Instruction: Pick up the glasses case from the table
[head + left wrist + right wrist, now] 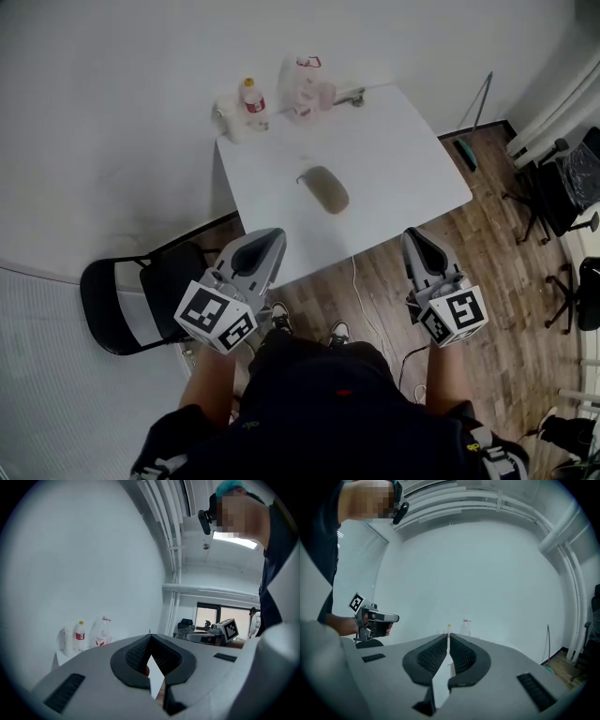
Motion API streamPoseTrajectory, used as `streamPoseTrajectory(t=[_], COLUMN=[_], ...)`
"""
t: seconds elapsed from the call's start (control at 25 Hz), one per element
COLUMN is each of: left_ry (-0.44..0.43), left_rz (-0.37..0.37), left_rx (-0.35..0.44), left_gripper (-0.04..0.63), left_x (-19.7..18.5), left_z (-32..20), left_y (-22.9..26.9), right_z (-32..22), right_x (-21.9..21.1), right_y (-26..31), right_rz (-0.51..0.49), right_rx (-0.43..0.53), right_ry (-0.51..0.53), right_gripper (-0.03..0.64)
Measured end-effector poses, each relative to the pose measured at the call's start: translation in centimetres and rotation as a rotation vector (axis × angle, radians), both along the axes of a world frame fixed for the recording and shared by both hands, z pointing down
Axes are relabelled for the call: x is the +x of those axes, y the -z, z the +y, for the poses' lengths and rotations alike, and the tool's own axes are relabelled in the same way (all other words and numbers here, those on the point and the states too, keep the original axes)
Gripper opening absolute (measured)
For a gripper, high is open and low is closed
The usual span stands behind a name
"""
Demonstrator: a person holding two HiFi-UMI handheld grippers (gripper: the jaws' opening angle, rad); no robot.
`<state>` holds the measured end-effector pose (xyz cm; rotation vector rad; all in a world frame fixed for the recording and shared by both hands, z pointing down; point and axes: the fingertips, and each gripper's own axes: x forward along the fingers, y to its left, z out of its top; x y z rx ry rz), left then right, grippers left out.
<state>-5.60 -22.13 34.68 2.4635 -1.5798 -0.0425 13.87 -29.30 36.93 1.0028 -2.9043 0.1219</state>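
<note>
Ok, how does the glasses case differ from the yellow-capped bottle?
The glasses case lies flat near the middle of the white table; the bottle stands upright at a far corner. The case is a grey-beige oval; the bottle is clear with a red label. Both rest on that table, untouched.

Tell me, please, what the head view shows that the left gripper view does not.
Only the head view: the case lying on the table, a black chair and the wood floor.
Only the left gripper view: a window, a ceiling light, and that the left gripper has its jaws tip to tip, nothing between.
Both: the bottle, the bag, part of the table, the right gripper and the left one.
</note>
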Motion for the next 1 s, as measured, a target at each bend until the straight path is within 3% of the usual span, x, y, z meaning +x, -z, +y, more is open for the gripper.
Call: streamPoseTrajectory(t=[0.32,0.56,0.68,0.84,1.0], left_ry=[-0.087,-0.115,-0.098,-0.072,-0.039], left_rz=[-0.033,-0.017,-0.010,-0.014,-0.007], left_rx=[-0.017,-0.036,-0.041,-0.072,-0.100], left_gripper=[0.020,0.020,0.020,0.020,0.020], left_x=[-6.4,-8.1,-7.8,-8.0,-8.9], left_z=[-3.6,-5.5,-6.0,-6.2,-6.1], left_y=[-1.8,-3.5,-4.2,-4.8,-6.1], right_z=[-2.6,-5.5,-7.1,-9.7,-12.1], right_x=[-6.7,-10.0,-11.6,-13.8,-15.9], right_y=[-0.7,-4.0,-6.8,-10.9,-15.0], right_rz=[0.032,0.111,0.166,0.265,0.339], right_rx=[-0.013,-0.039,-0.090,-0.141,-0.180], right_ry=[-0.082,-0.089,-0.014,0.049,0.076], right_gripper=[0.025,0.030,0.188,0.275,0.312])
